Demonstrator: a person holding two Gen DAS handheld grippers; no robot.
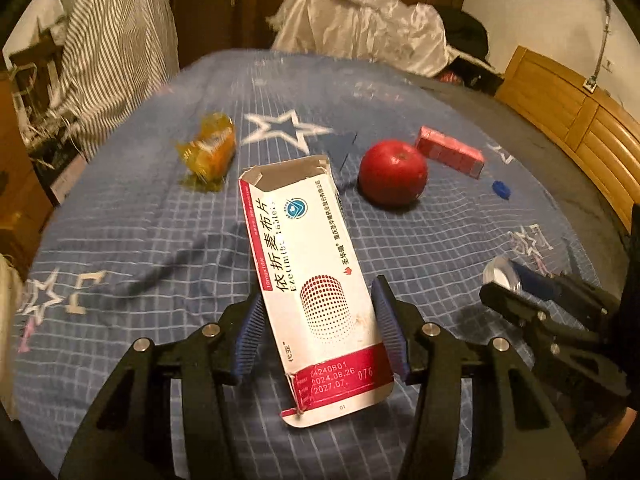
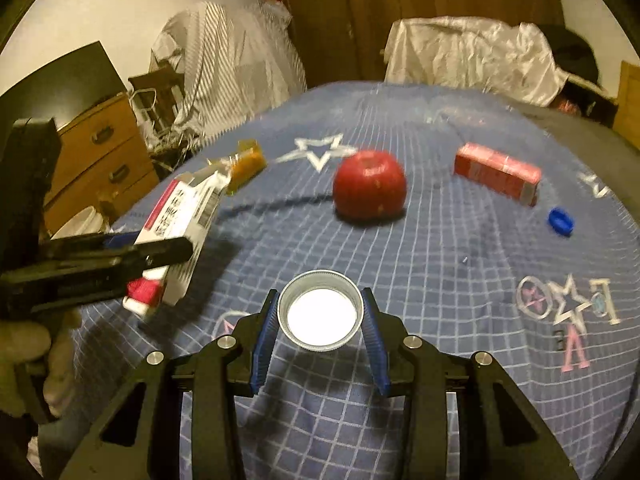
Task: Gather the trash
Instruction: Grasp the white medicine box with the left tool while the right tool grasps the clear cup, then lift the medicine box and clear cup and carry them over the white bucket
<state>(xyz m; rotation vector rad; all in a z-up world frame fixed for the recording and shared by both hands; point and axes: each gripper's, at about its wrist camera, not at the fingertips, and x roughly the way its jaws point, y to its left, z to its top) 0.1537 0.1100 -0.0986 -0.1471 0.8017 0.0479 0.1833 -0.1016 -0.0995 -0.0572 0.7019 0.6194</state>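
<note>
My left gripper (image 1: 318, 292) is shut on a torn white and red medicine box (image 1: 308, 280), held above the blue checked bed sheet (image 1: 140, 220). The right wrist view shows that box (image 2: 180, 216) at the left, in the left gripper (image 2: 160, 252). My right gripper (image 2: 320, 294) is shut on a round metal lid (image 2: 320, 312), its white inside facing the camera. On the sheet lie an orange wrapper (image 1: 210, 148), a red apple (image 2: 370, 190), a small red carton (image 2: 496, 172) and a blue bottle cap (image 2: 560, 222).
A wooden drawer unit (image 2: 100, 148) stands left of the bed, and a wooden bed frame (image 1: 568, 112) runs along the right. White satin cloth (image 1: 360, 28) and a striped garment (image 1: 116, 40) lie beyond the far edge. A hand (image 2: 36, 344) holds the left gripper.
</note>
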